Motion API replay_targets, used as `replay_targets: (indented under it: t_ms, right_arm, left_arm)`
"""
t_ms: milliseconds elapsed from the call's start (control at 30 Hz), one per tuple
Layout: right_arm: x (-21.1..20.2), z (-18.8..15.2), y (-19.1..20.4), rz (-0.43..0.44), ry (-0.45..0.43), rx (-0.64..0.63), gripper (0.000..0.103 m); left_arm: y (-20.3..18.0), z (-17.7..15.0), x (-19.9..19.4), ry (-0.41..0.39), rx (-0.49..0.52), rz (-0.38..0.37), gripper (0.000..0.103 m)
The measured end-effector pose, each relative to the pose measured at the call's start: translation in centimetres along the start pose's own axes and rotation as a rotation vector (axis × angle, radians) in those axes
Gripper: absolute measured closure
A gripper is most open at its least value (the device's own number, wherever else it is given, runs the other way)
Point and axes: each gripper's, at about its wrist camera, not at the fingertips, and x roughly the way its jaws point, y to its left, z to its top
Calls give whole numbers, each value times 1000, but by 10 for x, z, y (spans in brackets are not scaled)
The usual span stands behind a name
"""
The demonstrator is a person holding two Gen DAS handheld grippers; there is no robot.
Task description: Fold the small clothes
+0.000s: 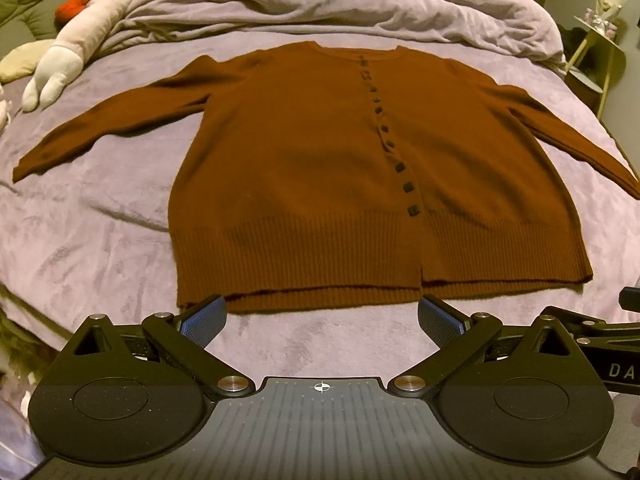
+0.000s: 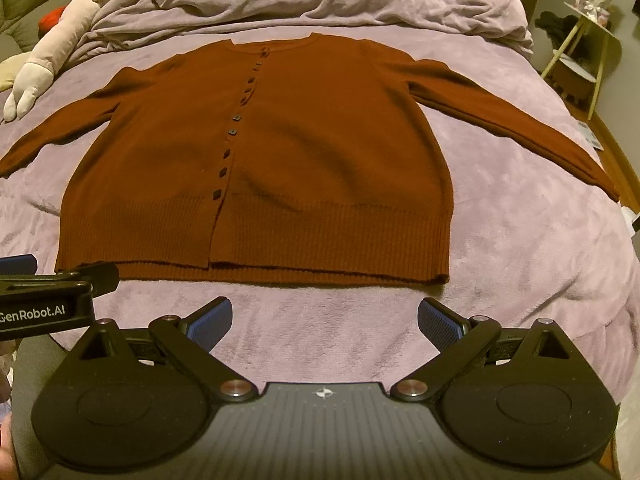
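Note:
A rust-brown buttoned cardigan [image 1: 320,168] [image 2: 260,168] lies flat, front up, on a lilac bed cover, both sleeves spread out to the sides and its ribbed hem nearest me. My left gripper [image 1: 322,314] hovers open just short of the hem's middle, nothing between its blue pads. My right gripper [image 2: 324,316] is also open and empty, a little back from the hem, toward the cardigan's right half. The left gripper's body shows at the left edge of the right wrist view.
A rumpled lilac duvet [image 1: 320,4] is heaped behind the cardigan. A white plush toy [image 1: 76,40] lies at the back left beside a green cushion. A small side table [image 2: 588,40] stands off the bed's right side. Bare bed cover [image 2: 520,260] surrounds the garment.

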Motion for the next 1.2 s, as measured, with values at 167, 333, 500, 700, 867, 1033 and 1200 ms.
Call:
replay_targets:
  t_ms: [167,333,500,700,867,1033,1200]
  right_arm:
    - [0,0,-1,3,3,1,4]
    - [1,0,-1,7,2,6,4]
    - [1,0,-2,13,3,12,4]
    - [1,-1,-2,14,2,15,4]
    - [1,-1,-2,16,2,16,4]
    - [2,-1,-3,25,4,27,4]
    - [2,-1,-5,37,1,34,4]
  left_arm:
    - [0,0,0,0,-1,0,0]
    - [0,1,1,4,-3,0,0]
    - [1,1,1,5,-4,0,0]
    - [1,1,1,7,-5,1,0]
    - [1,1,2,6,-4,1,0]
    - [1,0,4,8,-5,-1,0]
    - [2,0,5,10,-7,-2,0]
